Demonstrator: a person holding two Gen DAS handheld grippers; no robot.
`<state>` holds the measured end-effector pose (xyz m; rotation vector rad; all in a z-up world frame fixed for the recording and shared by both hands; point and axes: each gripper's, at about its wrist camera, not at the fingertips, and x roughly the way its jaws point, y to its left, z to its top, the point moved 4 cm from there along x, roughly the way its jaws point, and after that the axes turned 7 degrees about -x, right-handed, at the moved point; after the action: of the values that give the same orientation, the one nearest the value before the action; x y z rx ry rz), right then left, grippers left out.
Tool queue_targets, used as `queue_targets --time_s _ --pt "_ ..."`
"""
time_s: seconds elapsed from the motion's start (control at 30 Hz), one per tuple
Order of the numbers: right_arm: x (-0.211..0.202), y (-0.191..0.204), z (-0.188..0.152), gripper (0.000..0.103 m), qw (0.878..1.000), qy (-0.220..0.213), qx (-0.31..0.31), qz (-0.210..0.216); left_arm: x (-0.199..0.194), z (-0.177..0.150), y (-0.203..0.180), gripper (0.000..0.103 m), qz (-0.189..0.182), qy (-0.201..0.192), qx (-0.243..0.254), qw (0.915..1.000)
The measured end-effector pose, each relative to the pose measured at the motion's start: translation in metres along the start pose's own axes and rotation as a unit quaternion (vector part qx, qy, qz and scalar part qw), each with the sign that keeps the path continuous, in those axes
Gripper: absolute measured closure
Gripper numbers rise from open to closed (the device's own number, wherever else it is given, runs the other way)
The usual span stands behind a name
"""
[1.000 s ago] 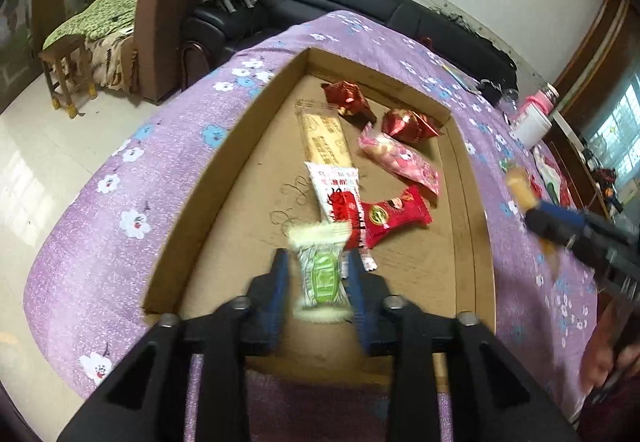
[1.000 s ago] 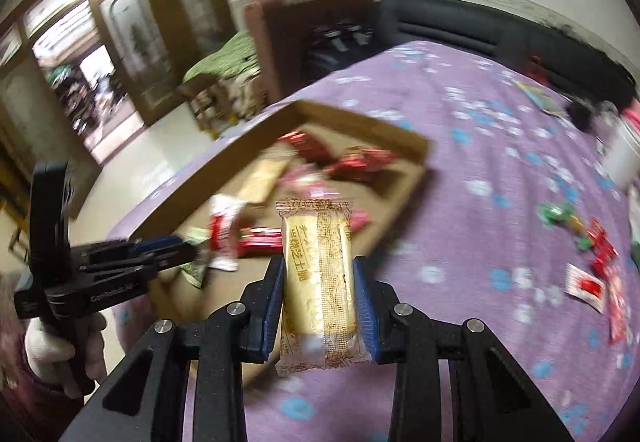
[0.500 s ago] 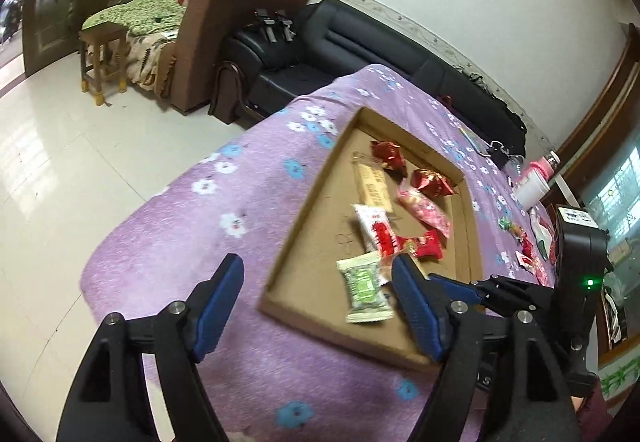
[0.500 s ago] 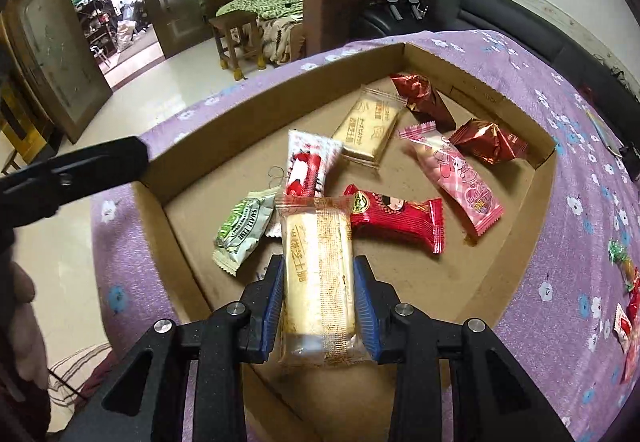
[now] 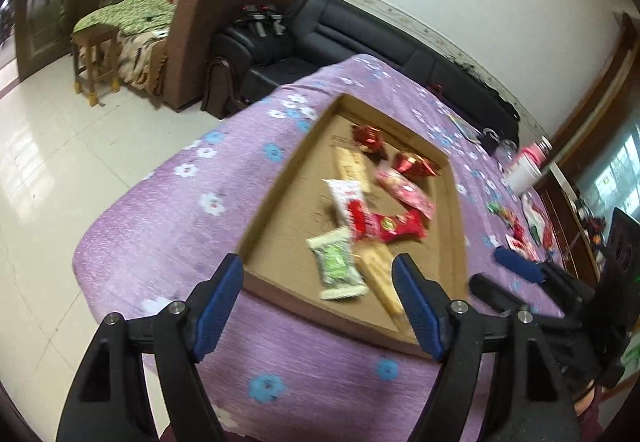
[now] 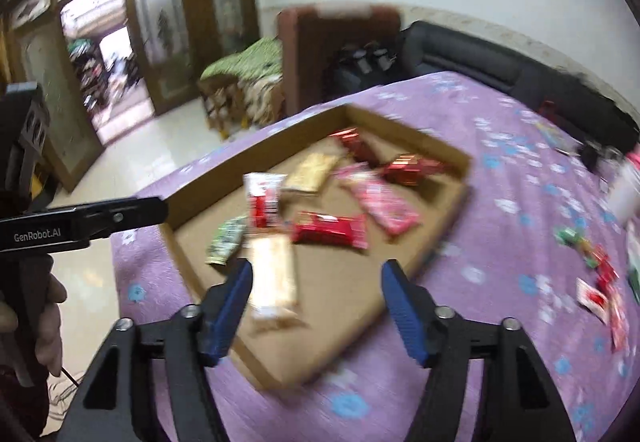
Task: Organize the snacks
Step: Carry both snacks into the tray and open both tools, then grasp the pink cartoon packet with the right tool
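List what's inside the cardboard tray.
Cardboard tray holds eight snack packets: green, two beige bars, white-red, red, pink, two red foil. Anything beneath them is hidden.

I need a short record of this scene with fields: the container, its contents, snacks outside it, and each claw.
container: cardboard tray on the purple flowered cloth
contents: several wrapped snacks, among them a green packet and a beige wafer bar
outside: loose snacks on the cloth
left claw: open, empty
right claw: jaws opening, nothing gripped
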<state>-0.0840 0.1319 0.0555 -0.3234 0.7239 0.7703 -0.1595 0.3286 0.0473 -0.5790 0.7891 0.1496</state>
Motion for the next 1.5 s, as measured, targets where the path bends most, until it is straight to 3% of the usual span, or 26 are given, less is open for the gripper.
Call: queue_targets --time_s 0.27,0.37,0.5,0.63,0.73,0.83,1.03,1.2,1.23,1.3,1.33,1.5 --pt "-0.072 -0.110 -0.062 0.031 0.987 -0.041 0.125 -0.090 0.014 -0.023 -0.056 0.027 -0.026 0.028 0.062 0.9973" --pt "-0.094 -0.161 -0.095 0.031 0.973 -0.033 0.184 -0.133 0.022 -0.038 -0.079 0.027 -0.046 0.045 0.086 0.9942" --pt "-0.136 -0.228 -0.144 0.031 0.939 -0.045 0.304 -0.155 0.034 -0.058 -0.106 0.027 -0.080 0.067 0.119 0.9874" --pt "-0.162 -0.273 -0.167 0.031 0.913 -0.053 0.356 -0.191 0.048 -0.075 -0.128 0.027 -0.092 0.094 0.146 0.9806" --pt "-0.159 -0.294 -0.170 0.031 0.903 -0.056 0.384 -0.184 0.052 -0.085 -0.141 0.027 -0.098 0.105 0.160 0.9766" --pt "-0.135 -0.309 -0.159 0.031 0.903 -0.050 0.390 -0.173 0.051 -0.090 -0.147 0.027 -0.095 0.110 0.176 0.9736" --pt "-0.065 -0.326 -0.132 0.031 0.922 0.003 0.346 -0.173 0.045 -0.094 -0.157 0.027 -0.082 0.109 0.195 0.9713" --pt "-0.034 -0.336 -0.139 0.031 0.927 0.030 0.330 -0.176 0.050 -0.087 -0.169 0.027 -0.066 0.108 0.211 0.9692" --pt "-0.032 -0.337 -0.140 0.035 0.928 0.032 0.324 -0.179 0.053 -0.085 -0.175 0.027 -0.065 0.110 0.214 0.9684" --pt "-0.033 -0.338 -0.141 0.057 0.930 0.039 0.309 -0.196 0.061 -0.080 -0.187 0.027 -0.065 0.113 0.217 0.9675" --pt "-0.033 -0.339 -0.141 0.075 0.929 0.043 0.306 -0.202 0.065 -0.078 -0.193 0.027 -0.066 0.113 0.217 0.9672" --pt "-0.040 -0.343 -0.147 0.078 0.925 0.036 0.334 -0.180 0.094 -0.072 -0.252 0.027 -0.072 0.105 0.253 0.9590"
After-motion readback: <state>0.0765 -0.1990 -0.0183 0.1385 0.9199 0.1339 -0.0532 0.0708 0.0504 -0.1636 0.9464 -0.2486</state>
